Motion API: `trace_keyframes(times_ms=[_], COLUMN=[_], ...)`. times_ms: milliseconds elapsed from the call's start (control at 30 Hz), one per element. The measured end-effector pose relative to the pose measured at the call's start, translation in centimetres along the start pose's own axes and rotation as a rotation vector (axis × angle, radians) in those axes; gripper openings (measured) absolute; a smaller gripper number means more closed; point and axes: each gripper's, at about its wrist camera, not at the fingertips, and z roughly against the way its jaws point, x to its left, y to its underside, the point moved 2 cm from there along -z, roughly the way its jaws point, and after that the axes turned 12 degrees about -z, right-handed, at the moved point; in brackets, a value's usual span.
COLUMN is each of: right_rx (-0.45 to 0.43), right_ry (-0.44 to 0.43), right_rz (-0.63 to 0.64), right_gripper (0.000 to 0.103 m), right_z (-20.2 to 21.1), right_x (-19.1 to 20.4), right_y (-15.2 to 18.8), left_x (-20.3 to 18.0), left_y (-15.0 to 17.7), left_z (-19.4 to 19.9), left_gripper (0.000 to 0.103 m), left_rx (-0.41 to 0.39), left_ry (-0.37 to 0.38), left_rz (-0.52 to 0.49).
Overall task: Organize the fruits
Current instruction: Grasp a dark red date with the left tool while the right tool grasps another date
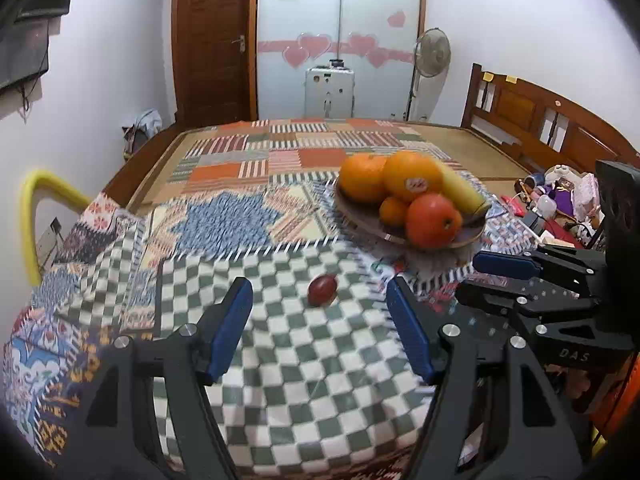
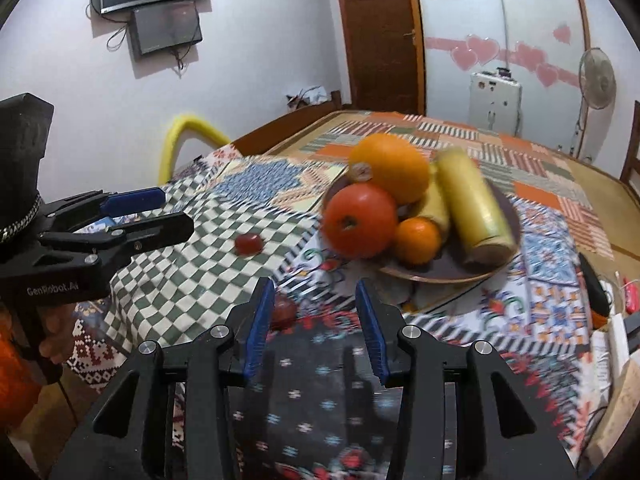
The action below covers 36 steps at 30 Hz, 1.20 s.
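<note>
Small red fruit (image 1: 322, 289) between wide left jaws.

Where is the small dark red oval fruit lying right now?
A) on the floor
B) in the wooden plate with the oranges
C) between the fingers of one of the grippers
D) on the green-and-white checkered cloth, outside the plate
D: the small dark red oval fruit lies alone on the green-and-white checkered cloth, apart from the wooden plate, and both grippers are open and empty.
</note>
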Motion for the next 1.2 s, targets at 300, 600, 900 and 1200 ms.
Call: trace_keyframes(times_ms=[300,600,900,1200], right_rx=[0.074,0.064,-0.001,-0.065], right_ry=[-0.025,0.011,0.011,0.069], right_rz=[0.007,0.032,-0.008,-0.04], right_gripper=[0.039,0.027,0.026,0.026], right_z=[-2.4,-2.8,-0.7,1.2], right_x=[0.7,1.3,-0.7,-3.7], right_y=[0.9,1.1,0.1,-0.9], left_x=[1.3,0.8,0.2,0.0], left_y=[3.1,3.5,1.0,-0.6], left_z=[-1.0,-2.1,-4.1,-7.6], left_gripper=[0.067,0.042,0.041,0.041], left_rx=[0.048,0.081,0.097,0.154], left_ry=[0.015,0.06,0.063,0.052], left_rz=[0.03,0.026,-0.002,-0.013])
